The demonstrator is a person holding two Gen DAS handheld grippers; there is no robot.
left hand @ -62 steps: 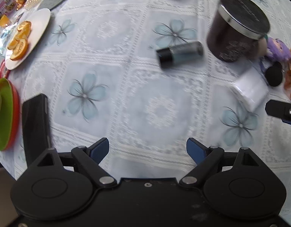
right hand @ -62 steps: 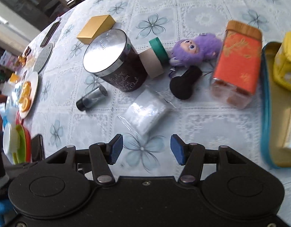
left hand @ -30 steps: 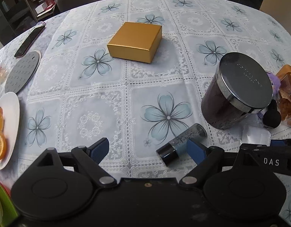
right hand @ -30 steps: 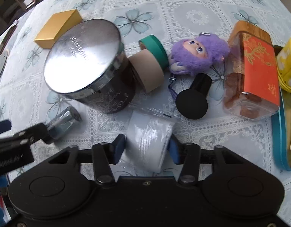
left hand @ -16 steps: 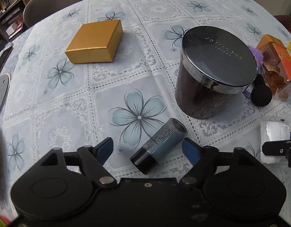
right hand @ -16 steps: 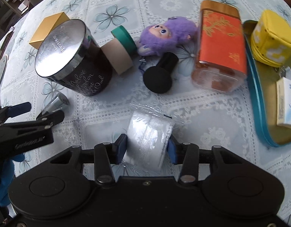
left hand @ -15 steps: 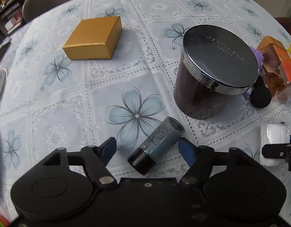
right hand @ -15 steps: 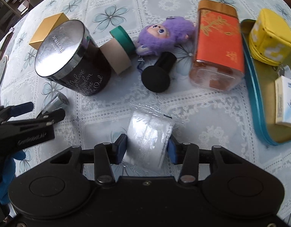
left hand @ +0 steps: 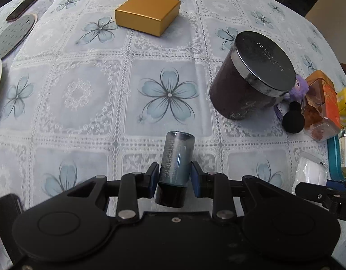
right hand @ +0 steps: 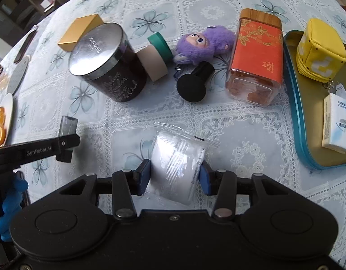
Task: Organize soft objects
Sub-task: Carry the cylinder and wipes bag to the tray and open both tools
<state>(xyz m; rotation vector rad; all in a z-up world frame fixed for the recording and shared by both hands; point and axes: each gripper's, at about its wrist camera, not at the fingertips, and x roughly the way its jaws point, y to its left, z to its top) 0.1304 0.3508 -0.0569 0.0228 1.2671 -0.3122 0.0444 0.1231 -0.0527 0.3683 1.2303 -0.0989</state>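
My right gripper is shut on a white soft pack in clear plastic, held just above the tablecloth. My left gripper is shut on a small grey-blue bottle with a black cap, lifted off the table; the bottle also shows in the right wrist view. A purple plush doll lies beyond a black brush. A yellow soft cube pouch and a white tissue pack lie in the teal-rimmed tray at the right.
A dark jar with a silver lid, two tape rolls and an orange snack box stand behind the white pack. A gold box sits farther back. A plate of orange slices lies at the left.
My left gripper closed on the small bottle and lifted it. My right gripper stayed shut on the white pack and drew it back a little from the jar.
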